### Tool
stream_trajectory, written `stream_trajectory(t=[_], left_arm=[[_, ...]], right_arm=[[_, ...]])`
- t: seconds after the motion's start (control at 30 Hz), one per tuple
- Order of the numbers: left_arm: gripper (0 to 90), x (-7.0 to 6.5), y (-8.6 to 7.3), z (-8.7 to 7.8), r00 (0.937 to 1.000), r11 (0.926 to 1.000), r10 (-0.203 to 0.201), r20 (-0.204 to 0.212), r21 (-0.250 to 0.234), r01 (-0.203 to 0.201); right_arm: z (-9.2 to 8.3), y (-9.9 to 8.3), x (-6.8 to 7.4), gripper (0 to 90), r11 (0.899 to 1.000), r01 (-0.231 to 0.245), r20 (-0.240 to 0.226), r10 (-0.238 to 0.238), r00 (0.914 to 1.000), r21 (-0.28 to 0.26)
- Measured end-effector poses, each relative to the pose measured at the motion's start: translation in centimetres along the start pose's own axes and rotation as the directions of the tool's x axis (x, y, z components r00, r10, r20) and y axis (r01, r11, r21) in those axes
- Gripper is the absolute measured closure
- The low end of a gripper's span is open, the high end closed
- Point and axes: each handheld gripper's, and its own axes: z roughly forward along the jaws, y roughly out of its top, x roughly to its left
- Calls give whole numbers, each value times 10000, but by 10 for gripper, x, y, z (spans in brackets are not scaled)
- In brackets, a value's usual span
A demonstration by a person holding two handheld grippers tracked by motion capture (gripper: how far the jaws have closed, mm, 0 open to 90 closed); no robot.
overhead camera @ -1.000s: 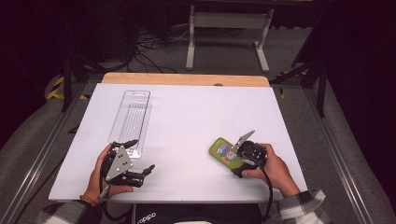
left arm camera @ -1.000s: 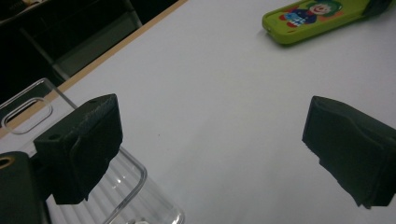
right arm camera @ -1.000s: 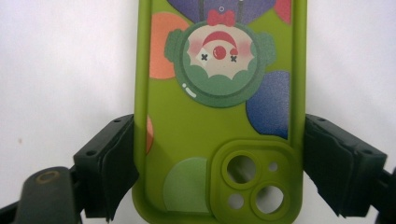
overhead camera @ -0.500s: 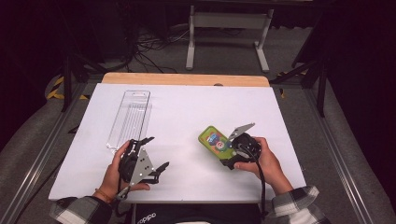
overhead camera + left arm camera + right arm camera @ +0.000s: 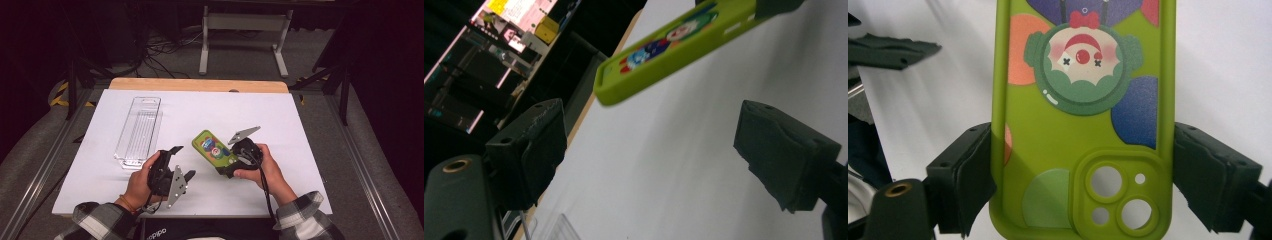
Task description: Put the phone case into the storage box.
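Observation:
A lime-green phone case (image 5: 212, 150) with a cartoon clown print hangs just above the white table, and my right gripper (image 5: 227, 162) is shut on it. In the right gripper view the two pads (image 5: 968, 175) press the long sides of the case (image 5: 1083, 125) at its camera-cutout end. My left gripper (image 5: 184, 161) is to the left of the case, apart from it. Its jaws have just been closing a little but stand wide, with nothing between them. In the left gripper view (image 5: 649, 145) the case (image 5: 674, 45) floats ahead and above.
A long clear plastic tray (image 5: 137, 131) lies on the white table top (image 5: 300, 130) to the left, just beyond my left hand; its corner (image 5: 554, 231) shows in the left gripper view. Dark floor, cables and a metal stand lie behind the table's wooden far edge.
My right gripper has carried the green case leftward toward the table's middle. My left gripper has moved right, toward the case.

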Motion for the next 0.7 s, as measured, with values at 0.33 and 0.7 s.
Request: stream_trajectory(t=[0.33, 0.7], left_arm=[[174, -16, 9, 6, 9883, 9886, 1493, -305, -121, -1498], [280, -34, 14, 15, 9426, 9450, 3266, -692, 389, -3246]], right_arm=[[12, 10, 10, 169, 9996, 240, -307, -236, 9993, 116], [18, 13, 10, 168, 9996, 216, -546, -206, 9983, 176]])
